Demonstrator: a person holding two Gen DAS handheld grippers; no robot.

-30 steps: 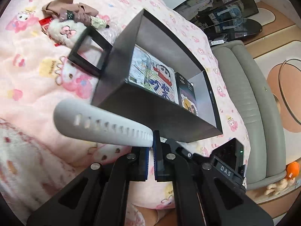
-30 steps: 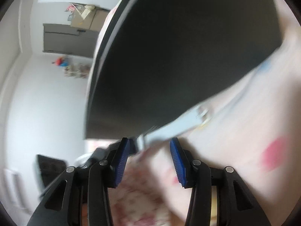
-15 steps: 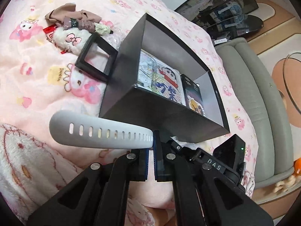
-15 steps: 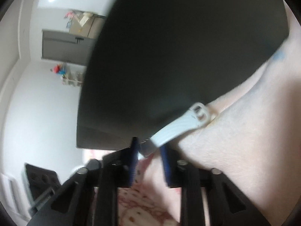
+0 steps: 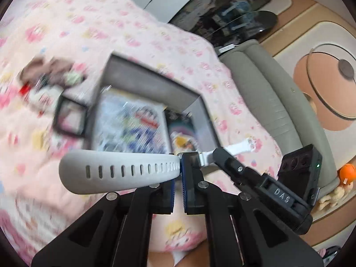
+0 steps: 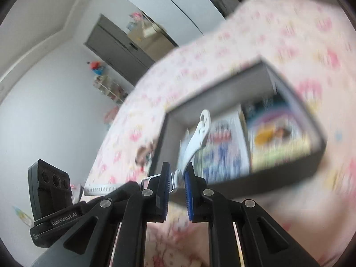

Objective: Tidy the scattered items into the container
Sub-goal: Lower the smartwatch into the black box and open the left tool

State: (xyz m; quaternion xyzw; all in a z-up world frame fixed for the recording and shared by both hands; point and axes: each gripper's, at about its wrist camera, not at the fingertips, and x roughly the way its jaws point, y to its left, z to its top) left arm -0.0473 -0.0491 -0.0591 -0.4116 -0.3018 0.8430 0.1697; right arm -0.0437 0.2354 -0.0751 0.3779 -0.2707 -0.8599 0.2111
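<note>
White rubber watch with a perforated strap (image 5: 120, 173) was held at frame centre in both views, above the near wall of the dark grey open-top rectangular box (image 5: 153, 82). Left gripper (image 5: 178, 175) was clamped shut on the watch near its case, holed strap sticking out to the left. Right gripper (image 6: 178, 178) was also closed tight on the watch, buckle end (image 6: 203, 124) pointing up-frame over the box. Box sat on a pink cartoon-print fleece blanket (image 5: 66, 33), with printed cartoon packets (image 5: 131, 124) lying flat inside.

Left view only: a small black square frame-like box (image 5: 70, 120) just left of the container, a blurred pile of plush and brown items (image 5: 44, 77) at upper left, a grey-green sofa (image 5: 267, 102) on the right, a round glass table (image 5: 331, 82) at far right, a dark glass cabinet (image 5: 222, 11) at top.

Right view only: white walls, a grey door (image 6: 115, 46) at upper left, a small shelf with toys (image 6: 106, 82) at left; the left gripper's body lower left. Heavy motion blur in both.
</note>
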